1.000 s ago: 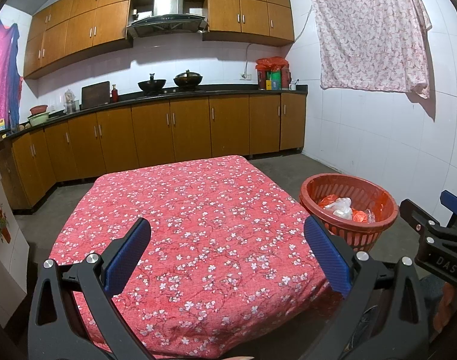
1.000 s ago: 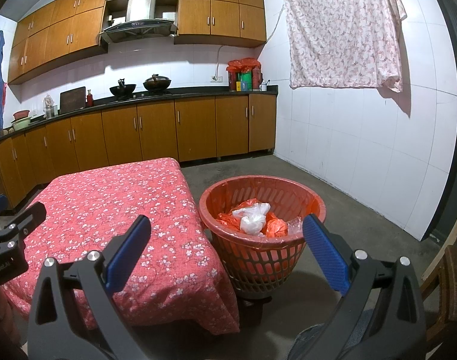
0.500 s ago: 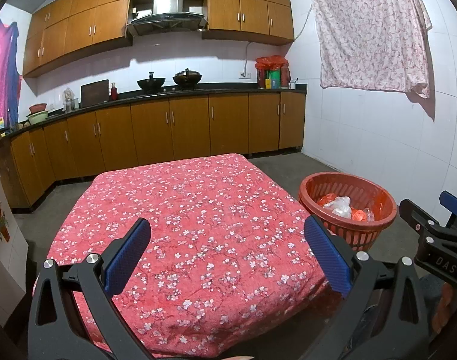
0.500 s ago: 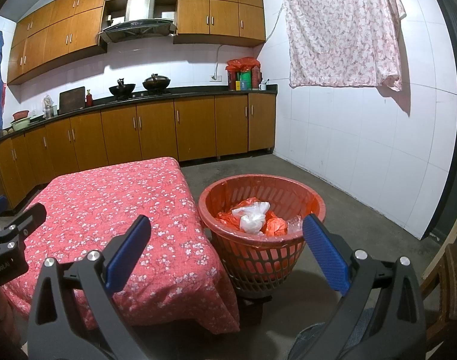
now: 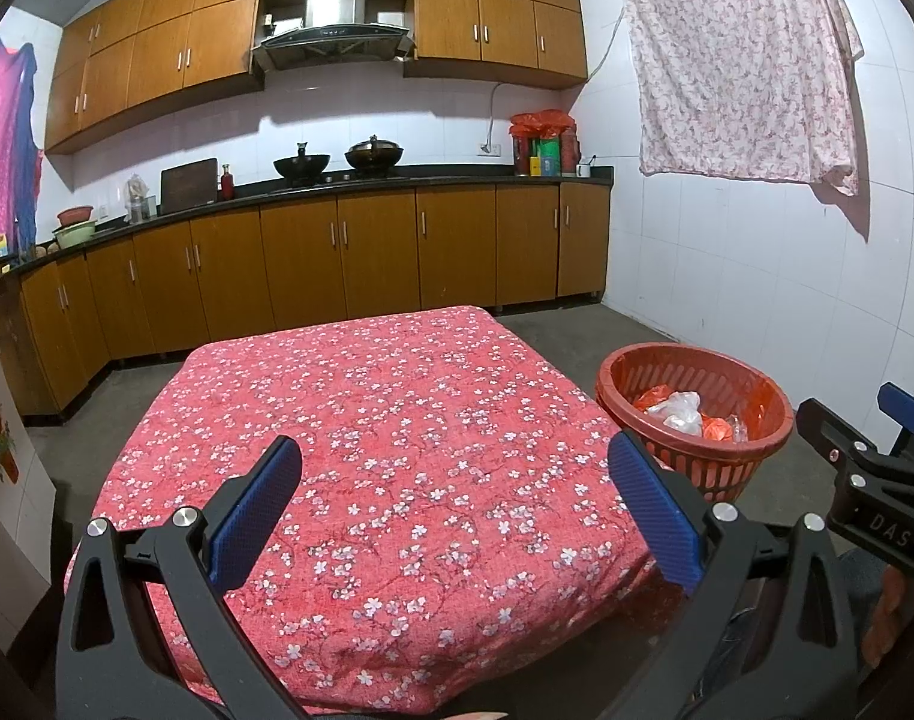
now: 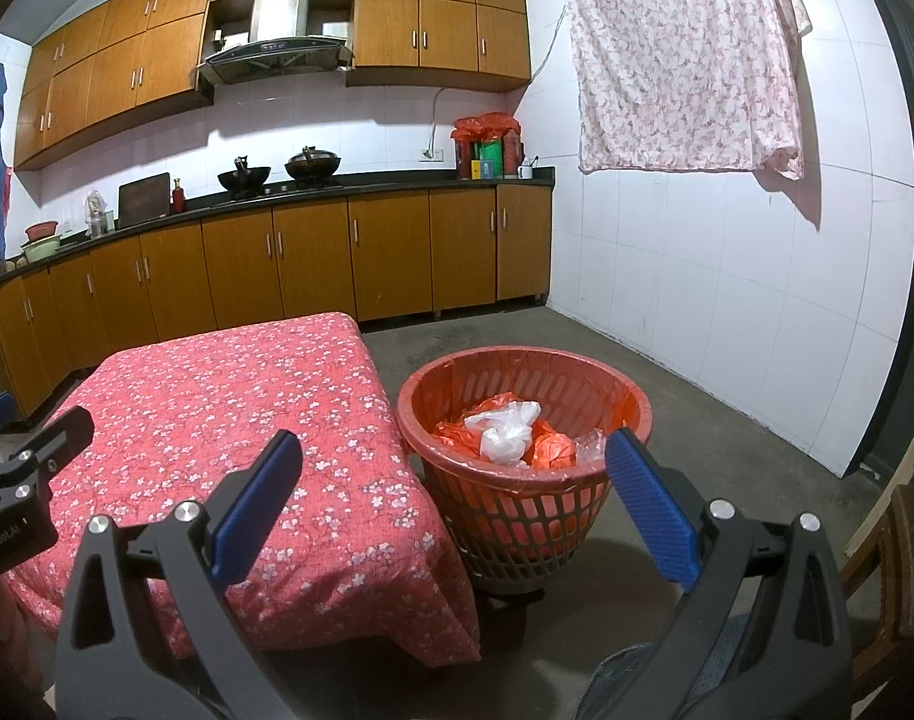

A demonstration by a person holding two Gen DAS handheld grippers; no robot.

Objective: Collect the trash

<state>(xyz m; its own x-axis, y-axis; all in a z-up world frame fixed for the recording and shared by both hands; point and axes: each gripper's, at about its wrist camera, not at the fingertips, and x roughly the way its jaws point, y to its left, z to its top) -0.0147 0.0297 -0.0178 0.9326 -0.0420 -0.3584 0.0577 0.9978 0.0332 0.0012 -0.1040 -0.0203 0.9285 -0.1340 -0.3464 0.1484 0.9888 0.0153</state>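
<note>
The trash (image 6: 505,435), crumpled orange and white plastic bags plus a bit of clear film, lies in the red slatted basket (image 6: 631,402) on the floor just beside the desk (image 5: 397,420) with its flowered red cloth, on which no loose scrap shows. Both the left gripper (image 5: 457,504) and the right gripper (image 6: 451,501) hover with their blue fingers (image 6: 259,498) spread wide and empty. Such bags look light, soft and slippery, so I judge a pinch on a bunched knot or fold would hold better than one on a flat skin
</note>
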